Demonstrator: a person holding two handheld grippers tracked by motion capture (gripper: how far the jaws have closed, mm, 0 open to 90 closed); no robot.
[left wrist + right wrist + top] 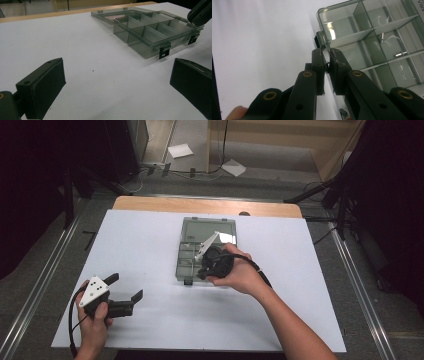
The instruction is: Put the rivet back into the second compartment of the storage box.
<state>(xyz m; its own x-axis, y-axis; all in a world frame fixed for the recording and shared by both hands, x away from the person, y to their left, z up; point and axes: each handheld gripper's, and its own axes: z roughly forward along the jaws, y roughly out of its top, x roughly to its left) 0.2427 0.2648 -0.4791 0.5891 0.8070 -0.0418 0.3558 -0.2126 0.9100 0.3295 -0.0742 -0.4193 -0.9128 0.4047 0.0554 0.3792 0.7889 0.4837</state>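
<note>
The right gripper (pixel 326 65) pinches the front wall of the smoky translucent plastic compartment box (pixel 372 37), one finger inside, one outside. The left gripper (pixel 117 82) rests on the white table (pixel 75 45), fingers spread, the box well beyond them.

One clear compartment box (pixel 207 251) on the table, two grippers (pixel 125 287) (pixel 207 265), two paper sheets (pixel 180 150) on the far floor.

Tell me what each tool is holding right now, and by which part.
The right tool is shut on something tiny and thin over the compartment box's near wall; what it is cannot be told. The left tool is open and holds nothing.
</note>
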